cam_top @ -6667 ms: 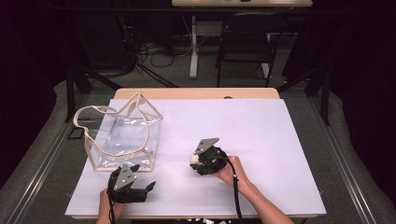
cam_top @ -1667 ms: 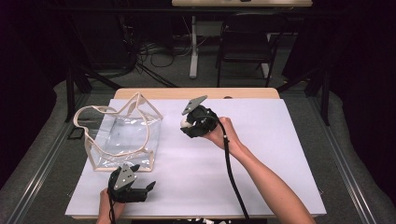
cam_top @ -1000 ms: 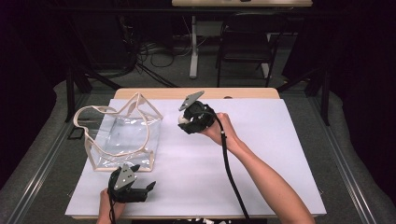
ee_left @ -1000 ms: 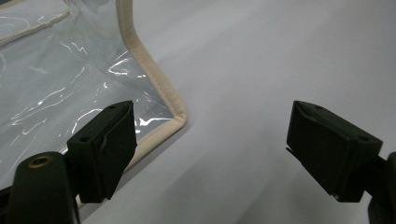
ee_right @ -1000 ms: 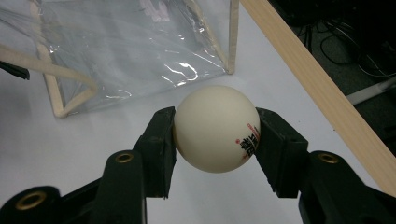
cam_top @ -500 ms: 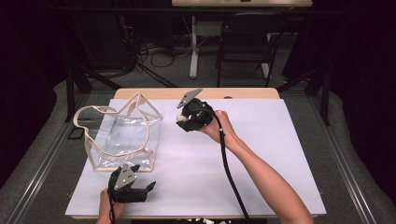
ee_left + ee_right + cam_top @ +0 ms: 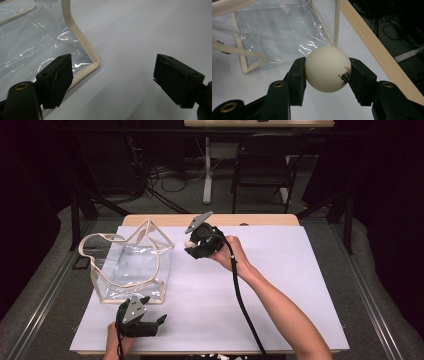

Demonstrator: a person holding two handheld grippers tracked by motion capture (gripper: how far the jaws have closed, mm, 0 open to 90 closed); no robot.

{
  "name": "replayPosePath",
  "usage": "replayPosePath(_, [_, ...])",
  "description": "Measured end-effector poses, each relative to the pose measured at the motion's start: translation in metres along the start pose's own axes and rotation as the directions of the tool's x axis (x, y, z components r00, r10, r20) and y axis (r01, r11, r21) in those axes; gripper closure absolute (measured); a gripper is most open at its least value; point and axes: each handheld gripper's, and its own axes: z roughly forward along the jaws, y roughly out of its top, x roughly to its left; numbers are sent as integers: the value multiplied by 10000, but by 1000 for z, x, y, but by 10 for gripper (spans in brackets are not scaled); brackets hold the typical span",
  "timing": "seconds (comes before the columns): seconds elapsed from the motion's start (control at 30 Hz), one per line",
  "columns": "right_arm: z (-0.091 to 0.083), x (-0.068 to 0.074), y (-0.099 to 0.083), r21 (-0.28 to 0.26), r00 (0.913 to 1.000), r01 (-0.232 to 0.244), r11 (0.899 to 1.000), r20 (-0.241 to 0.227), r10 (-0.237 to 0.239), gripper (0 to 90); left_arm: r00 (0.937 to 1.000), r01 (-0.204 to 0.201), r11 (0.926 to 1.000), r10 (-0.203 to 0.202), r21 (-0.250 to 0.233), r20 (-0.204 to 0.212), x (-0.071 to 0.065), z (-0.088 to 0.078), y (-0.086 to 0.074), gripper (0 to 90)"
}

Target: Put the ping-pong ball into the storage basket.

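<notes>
A clear plastic tote bag [image 7: 131,265] with beige trim and handles lies on the white table [image 7: 290,285] at the left. My right gripper [image 7: 190,243] is held up just right of the bag's far corner, shut on a white table-tennis ball [image 7: 327,68] with red print. The ball [image 7: 189,241] peeks out at the gripper's left side. The bag [image 7: 279,32] lies right beyond the ball in the right gripper view. My left gripper [image 7: 161,321] rests near the table's front edge, open, with nothing between its jaws. The bag's beige corner [image 7: 93,61] lies just ahead of its left jaw.
The table's wooden far edge [image 7: 210,219] runs behind the right gripper. A black cable [image 7: 242,300] trails along the right forearm. Chairs, a table leg and floor cables stand beyond the table in the dark.
The right gripper with the ball has crept a little left toward the bag's far corner. The left gripper has stayed put.
</notes>
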Motion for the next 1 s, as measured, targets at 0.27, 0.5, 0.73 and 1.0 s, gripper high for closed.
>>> replayPosePath(0.27, [0, -1, 5, -15, 10000, 29, 10000, -5, -30, 509, 10000, 14, 10000, -14, -10, 13, 0, 1, 0, 164])
replayPosePath(0.5, [2, 0, 10, -43, 10000, 49, 10000, -42, -49, 509, 10000, 10, 10000, -10, -16, 4, 0, 1, 0, 164])
replayPosePath(0.73, [3, 1, 15, -27, 9999, 160, 9999, -21, -160, 509, 10000, -6, 10000, 6, -2, 2, 0, 0, 0, 164])
replayPosePath(1.0, [3, 2, 19, -34, 9998, 182, 9998, -9, -182, 509, 10000, 9, 10000, -9, -13, 29, 0, 0, 0, 164])
